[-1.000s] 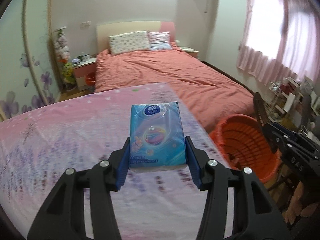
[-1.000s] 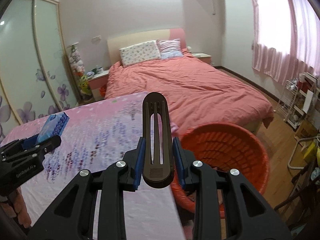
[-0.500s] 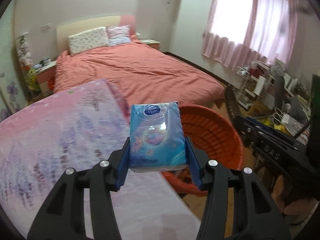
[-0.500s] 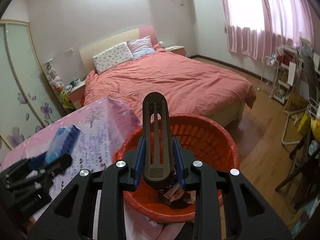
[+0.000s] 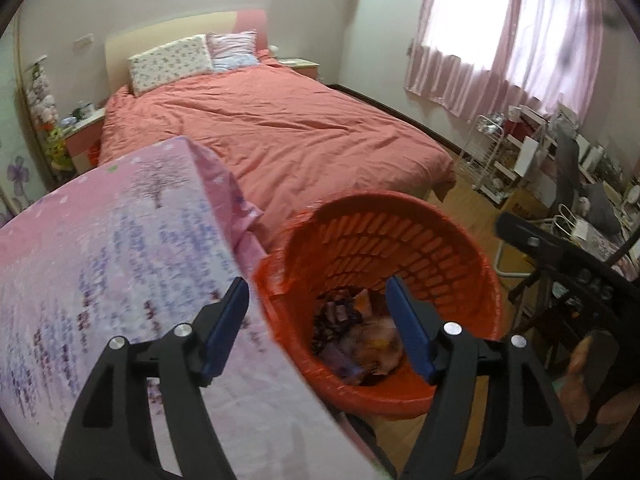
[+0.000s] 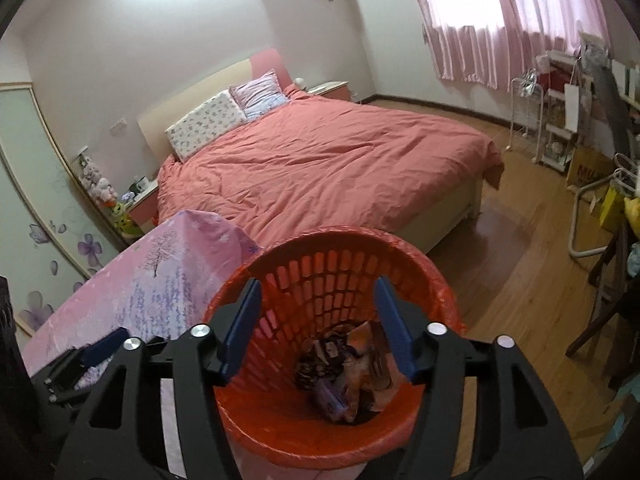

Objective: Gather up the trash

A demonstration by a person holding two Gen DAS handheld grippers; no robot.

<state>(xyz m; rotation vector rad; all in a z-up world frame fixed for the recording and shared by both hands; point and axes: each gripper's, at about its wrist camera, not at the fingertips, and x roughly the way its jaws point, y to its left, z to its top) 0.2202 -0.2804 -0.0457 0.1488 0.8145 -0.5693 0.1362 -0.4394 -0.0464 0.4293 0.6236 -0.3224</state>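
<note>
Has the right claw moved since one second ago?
Yes. The right claw, jaws opening and empty, moved from above the table to above the orange basket.

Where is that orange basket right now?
In both wrist views the orange basket stands on the wooden floor, right beside the corner of the table with the pink floral cloth and just short of the foot of the bed.

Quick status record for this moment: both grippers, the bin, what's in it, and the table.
left gripper: jaws opening, nothing between them, over the near rim of the bin
right gripper: jaws opening, nothing between them, above the bin mouth
bin: orange basket on the wooden floor, beside the table
bin contents: crumpled wrappers at the bottom
table: pink floral cloth, left of the basket
</note>
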